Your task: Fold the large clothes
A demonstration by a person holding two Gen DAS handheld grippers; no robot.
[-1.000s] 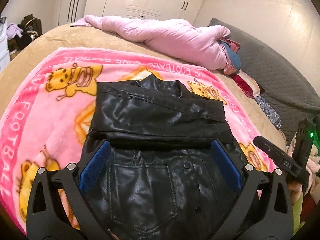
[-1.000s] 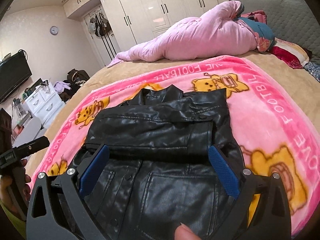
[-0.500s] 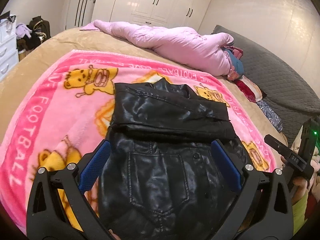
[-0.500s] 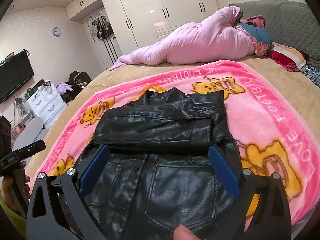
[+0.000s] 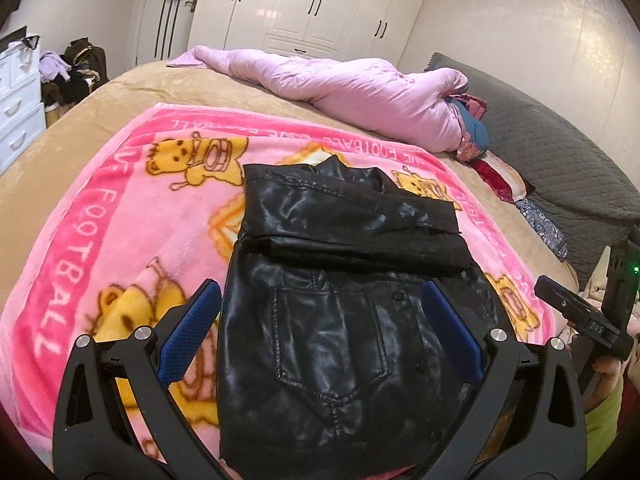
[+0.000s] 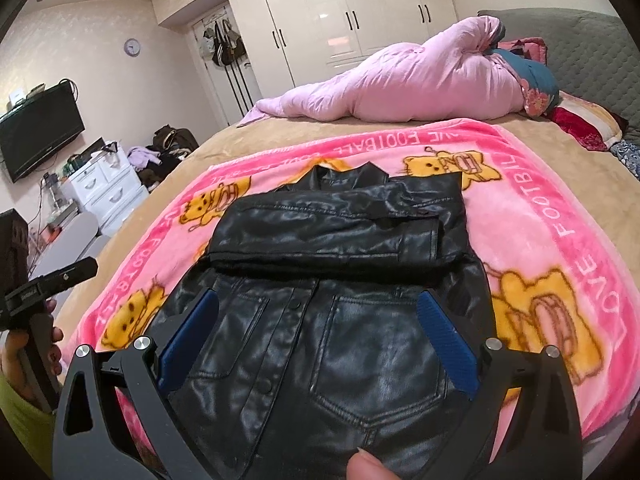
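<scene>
A black leather jacket (image 5: 340, 288) lies front up on a pink cartoon blanket (image 5: 100, 216), both sleeves folded across its chest. It also shows in the right wrist view (image 6: 340, 280). My left gripper (image 5: 320, 328) is open and empty, its blue pads (image 5: 188, 332) spread above the jacket's lower left part. My right gripper (image 6: 320, 336) is open and empty above the jacket's lower right part. The right gripper's body shows at the right edge of the left wrist view (image 5: 580, 320). The left gripper's body shows at the left edge of the right wrist view (image 6: 44, 284).
A rolled pink quilt (image 5: 352, 92) lies across the far side of the tan bed (image 5: 72, 120). A grey headboard (image 5: 560, 152) and pillows (image 5: 500, 184) are at the right. White drawers (image 6: 104, 184), a TV (image 6: 36, 132) and wardrobes (image 6: 340, 16) stand beyond the bed.
Both grippers have drawn back and risen from the jacket, so more of its lower half and the blanket shows. The jacket itself has not moved. Both stay open.
</scene>
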